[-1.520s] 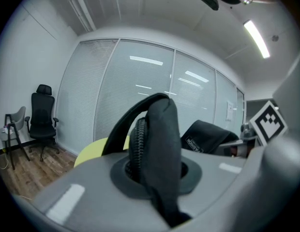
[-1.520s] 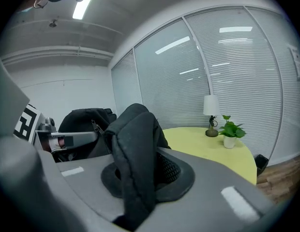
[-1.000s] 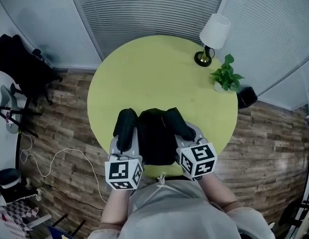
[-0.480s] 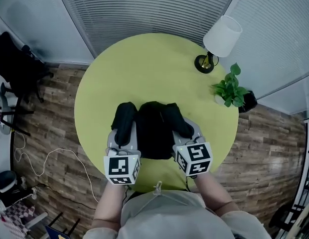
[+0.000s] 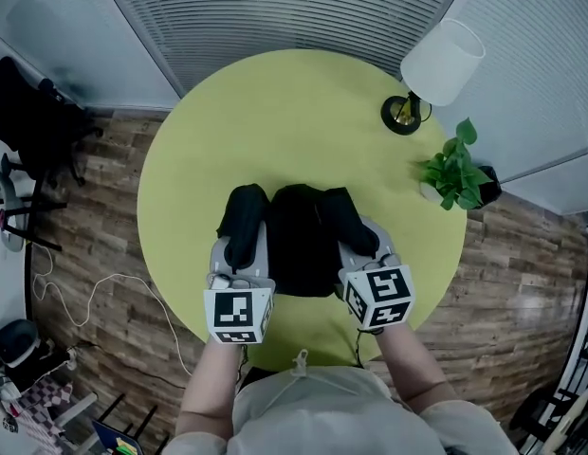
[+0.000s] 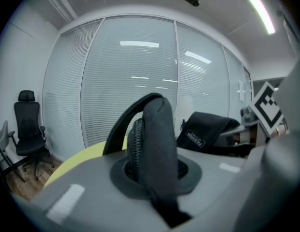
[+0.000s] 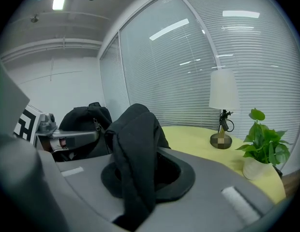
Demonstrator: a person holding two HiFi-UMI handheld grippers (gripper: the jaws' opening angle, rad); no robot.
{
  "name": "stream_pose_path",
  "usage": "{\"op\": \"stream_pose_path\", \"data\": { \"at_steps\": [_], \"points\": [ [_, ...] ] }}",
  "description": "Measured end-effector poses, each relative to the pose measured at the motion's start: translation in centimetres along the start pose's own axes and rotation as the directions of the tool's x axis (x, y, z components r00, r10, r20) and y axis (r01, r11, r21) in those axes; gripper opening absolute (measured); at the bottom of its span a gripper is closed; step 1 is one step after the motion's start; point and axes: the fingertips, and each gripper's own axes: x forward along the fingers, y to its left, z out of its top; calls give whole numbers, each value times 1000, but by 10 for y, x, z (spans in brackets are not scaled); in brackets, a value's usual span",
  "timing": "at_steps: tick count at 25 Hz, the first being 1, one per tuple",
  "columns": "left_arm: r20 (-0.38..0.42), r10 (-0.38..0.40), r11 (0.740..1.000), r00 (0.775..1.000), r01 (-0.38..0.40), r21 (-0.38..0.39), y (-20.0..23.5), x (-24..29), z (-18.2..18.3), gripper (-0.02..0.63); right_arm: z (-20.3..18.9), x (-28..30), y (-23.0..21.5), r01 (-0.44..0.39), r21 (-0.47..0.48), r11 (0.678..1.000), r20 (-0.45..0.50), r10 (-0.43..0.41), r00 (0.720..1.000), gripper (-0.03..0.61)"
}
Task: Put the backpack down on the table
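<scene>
A black backpack (image 5: 299,240) hangs over the near half of the round yellow-green table (image 5: 275,121), between my two grippers. My left gripper (image 5: 242,246) is shut on the left shoulder strap (image 6: 157,134), which stands up out of the pinched jaws. My right gripper (image 5: 357,245) is shut on the right shoulder strap (image 7: 135,149) in the same way. The bag's body (image 6: 208,129) shows to the right in the left gripper view and, as the bag's body (image 7: 87,124), to the left in the right gripper view. Whether its bottom touches the table is hidden.
A white-shaded lamp (image 5: 436,69) and a small potted plant (image 5: 455,171) stand at the table's far right edge. A black office chair (image 5: 33,112) is on the wooden floor at the left, with a white cable (image 5: 95,301) nearer. Slatted blinds wall the far side.
Both grippers have carried the backpack forward from the table's near edge to farther over the tabletop, and lower. Both grips on the straps are unchanged.
</scene>
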Motion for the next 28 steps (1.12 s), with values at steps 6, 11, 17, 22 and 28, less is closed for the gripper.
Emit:
{"op": "stream_pose_path", "data": {
  "at_steps": [6,11,17,22,28],
  "points": [
    [-15,14,999,1000,-13,38,0,2,-10,29,-12,2,-6,40,5,999,-12,-40,999,37],
    [-49,23,997,999,-20,69,0,4,-23,31,-22,3,-16,106,1,994,-28,-106,994,43],
    [-98,-6,997,995,13,74,-1,1,-34,35,-28,-3,-14,137,-27,990,-27,-138,990,57],
    [-149,-72,997,986,76,23,-2,-5,-44,140,-29,-9,-6,144,-56,988,-29,-146,989,222],
    [-84,-49,998,995,45,-50,7,-24,-37,381,-27,-34,2,213,-83,974,-2,-214,977,358]
  ]
}}
